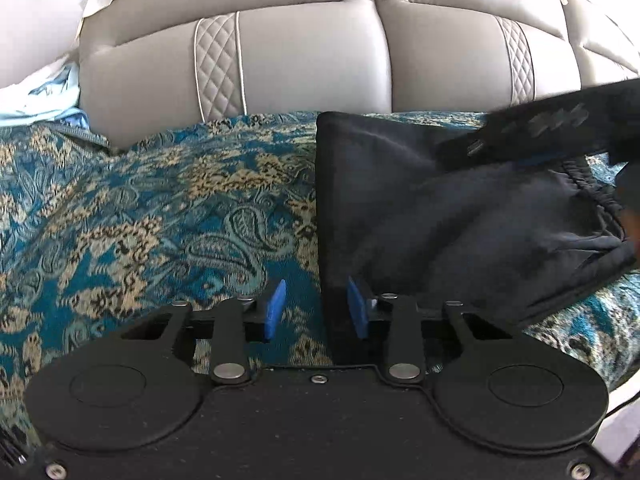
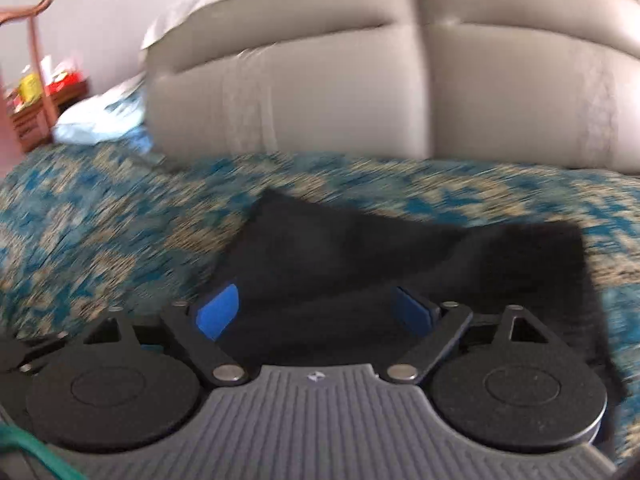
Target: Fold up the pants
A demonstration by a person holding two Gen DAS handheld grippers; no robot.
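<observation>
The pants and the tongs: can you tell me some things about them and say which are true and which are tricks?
1. The pants are black. True.
2. The pants lie on a plain white sheet. False: they lie on a blue and gold patterned bedspread.
3. The left tongs are open. True, with the pants' folded edge between the blue pads.
4. The right tongs are shut tight. False: they are wide open over the pants.
</observation>
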